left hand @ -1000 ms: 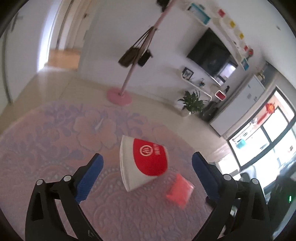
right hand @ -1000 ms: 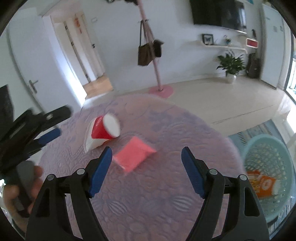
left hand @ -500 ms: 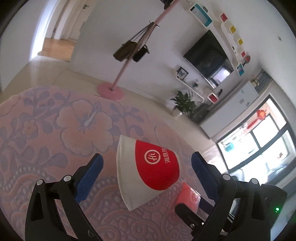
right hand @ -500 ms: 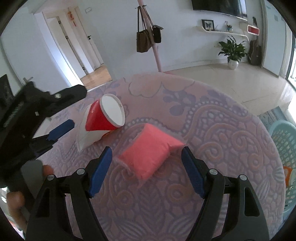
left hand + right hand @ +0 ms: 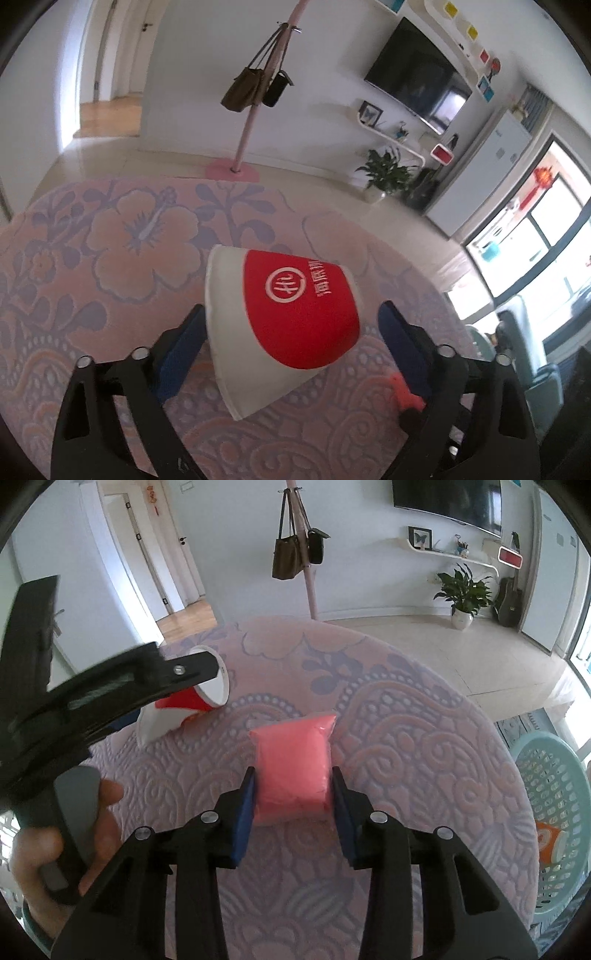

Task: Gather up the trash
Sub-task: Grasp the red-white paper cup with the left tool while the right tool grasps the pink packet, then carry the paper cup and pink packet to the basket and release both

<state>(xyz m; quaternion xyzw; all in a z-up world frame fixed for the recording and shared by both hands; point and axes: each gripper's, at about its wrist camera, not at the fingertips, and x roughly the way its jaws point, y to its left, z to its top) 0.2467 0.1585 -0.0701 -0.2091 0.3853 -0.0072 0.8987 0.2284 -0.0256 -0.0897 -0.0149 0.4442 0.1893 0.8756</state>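
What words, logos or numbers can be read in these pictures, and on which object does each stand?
"海底捞": white characters on the red band of the red-and-white paper cup, the last one cut off at its edge.
Round white logo beside them: a sign, no clear letters.
Orange packet in the light blue plastic basket: print too blurred to read.
Pink plastic packet: no print visible.

You've got a red-and-white paper cup (image 5: pixel 291 317), a plain pink packet (image 5: pixel 293 770), blue pads (image 5: pixel 243 818) on black grippers, all over a pink-and-lilac floral cloth (image 5: pixel 110 236); pale turquoise basket (image 5: pixel 550 812) right.
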